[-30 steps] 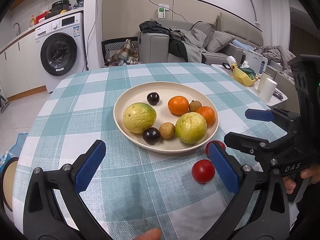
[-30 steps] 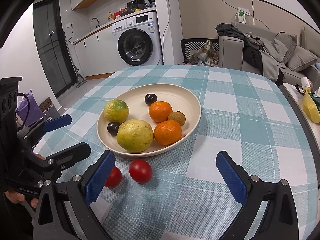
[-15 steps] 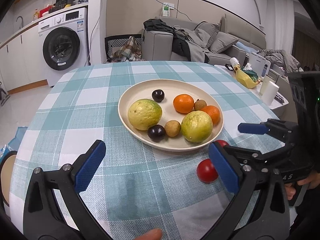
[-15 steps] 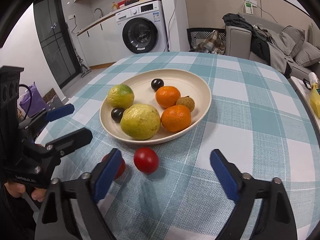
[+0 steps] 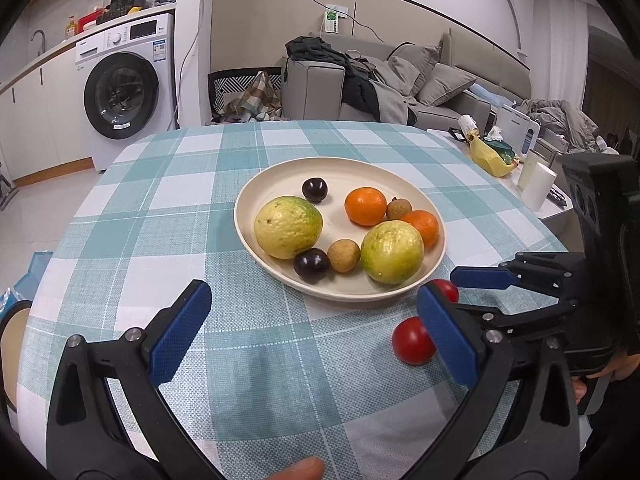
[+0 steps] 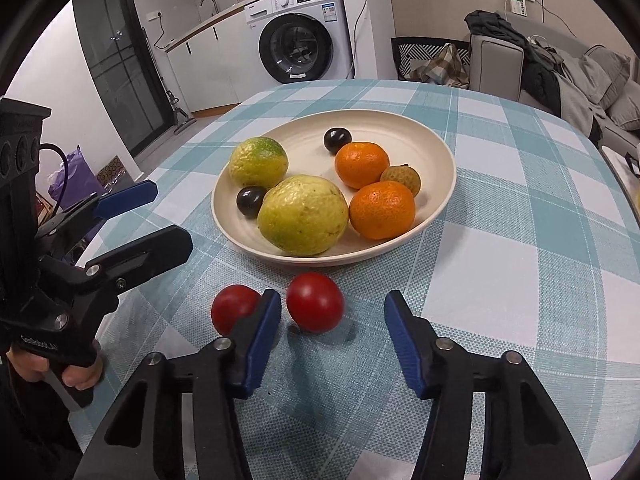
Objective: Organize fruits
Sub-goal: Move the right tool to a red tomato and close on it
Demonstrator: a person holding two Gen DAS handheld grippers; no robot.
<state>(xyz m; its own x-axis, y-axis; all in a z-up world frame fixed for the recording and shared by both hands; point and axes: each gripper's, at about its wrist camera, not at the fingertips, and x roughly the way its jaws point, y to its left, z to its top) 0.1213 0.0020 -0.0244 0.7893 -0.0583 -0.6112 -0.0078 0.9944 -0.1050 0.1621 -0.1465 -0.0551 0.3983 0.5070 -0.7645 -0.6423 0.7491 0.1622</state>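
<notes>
A cream plate on the checked tablecloth holds two yellow-green guavas, two oranges, two dark plums and two brown longans. Two red tomatoes lie on the cloth in front of it. My right gripper is open, low over the cloth; one tomato lies between its fingers, the other tomato is just outside the left finger. My left gripper is open and empty over bare cloth; a tomato shows beside its right finger.
The round table's edge curves close at left and right. A side table at the right carries a yellow object and a white cup. A washing machine and sofa stand behind.
My right gripper has moved forward and down toward the tomatoes and its fingers have narrowed around one. My left gripper has shifted slightly; the plate appears a little farther right.
</notes>
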